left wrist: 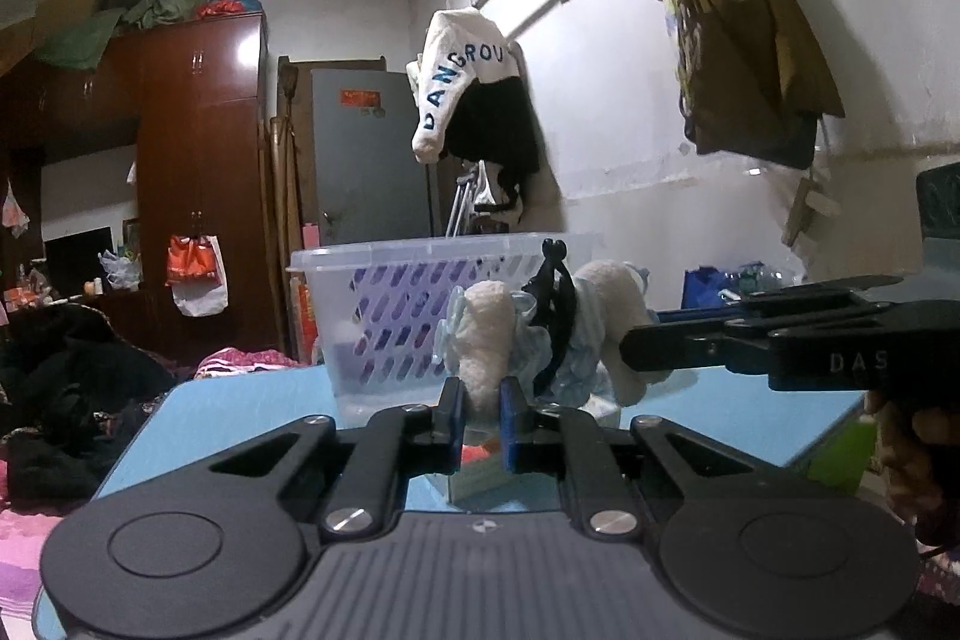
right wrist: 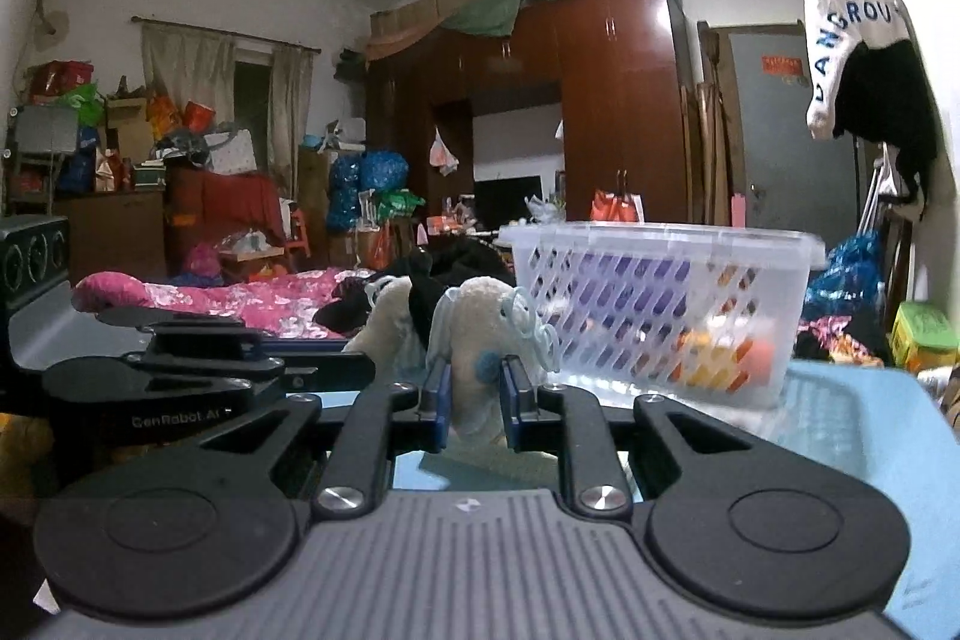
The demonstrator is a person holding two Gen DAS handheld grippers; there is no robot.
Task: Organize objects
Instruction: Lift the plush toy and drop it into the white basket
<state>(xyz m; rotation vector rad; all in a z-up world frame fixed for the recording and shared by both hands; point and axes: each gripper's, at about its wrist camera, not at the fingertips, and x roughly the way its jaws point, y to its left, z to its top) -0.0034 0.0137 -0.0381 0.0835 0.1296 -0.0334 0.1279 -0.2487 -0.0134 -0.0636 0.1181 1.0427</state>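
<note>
A white plush toy [left wrist: 606, 304] with pale blue frills and a black strap hangs between both grippers above the blue table [left wrist: 240, 412]. My left gripper [left wrist: 481, 409] is shut on one cream limb of the toy. My right gripper [right wrist: 474, 403] is shut on the toy's other end [right wrist: 480, 340]; it enters the left wrist view from the right [left wrist: 636, 349]. A clear plastic basket [left wrist: 420, 304] with slotted sides stands just behind the toy; it also shows in the right wrist view [right wrist: 660, 304], holding orange and red items.
A bed with a pink floral cover [right wrist: 240, 298] lies beyond the table. A brown wardrobe [left wrist: 198, 160], a grey door [left wrist: 372, 160] and clothes hung on the wall [left wrist: 480, 100] stand behind. A green box [right wrist: 924, 334] sits at the right.
</note>
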